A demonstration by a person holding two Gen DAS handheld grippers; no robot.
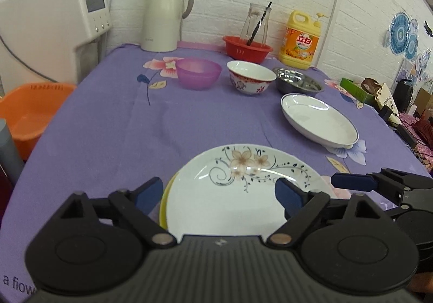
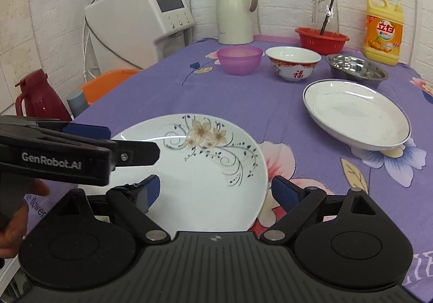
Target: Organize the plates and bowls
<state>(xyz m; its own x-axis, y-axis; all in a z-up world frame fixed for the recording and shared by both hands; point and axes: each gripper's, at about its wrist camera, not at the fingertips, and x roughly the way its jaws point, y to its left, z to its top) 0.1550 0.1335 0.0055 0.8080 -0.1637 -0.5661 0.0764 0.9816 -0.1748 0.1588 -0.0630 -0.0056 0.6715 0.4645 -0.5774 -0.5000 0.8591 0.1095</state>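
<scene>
The table [image 2: 173, 92], under its purple flowered cloth, carries everything; at the near edge lies the flowered plate [image 2: 205, 167], resting on a yellow plate [image 1: 165, 200] of which only a sliver of rim shows at its left side; further right and back, well apart, sits the white plate [image 2: 354, 113] with a thin dark rim; behind it, in a row from right to left, stand the steel bowl [image 2: 357, 67], the red-and-white bowl [image 2: 293, 63] and the purple bowl [image 2: 239, 59]. The left gripper [image 1: 219, 193] hangs low over the near part of the flowered plate with its jaws wide and nothing between the pads; the right gripper [image 2: 215, 192] sits just beside it at the plate's right edge, jaws equally wide, holding nothing. The stack at the front looks begun, so the step in hand is probably to fetch the white plate and add it; that is a guess from the layout. To do it well, go in with the right gripper, since that plate lies on its side; come at the near rim low and flat, one finger under the lip and one over; close firmly, because glazed china is slippery; lift level, clear the flowered plate's rim, and set it down centred rather than dropped.
</scene>
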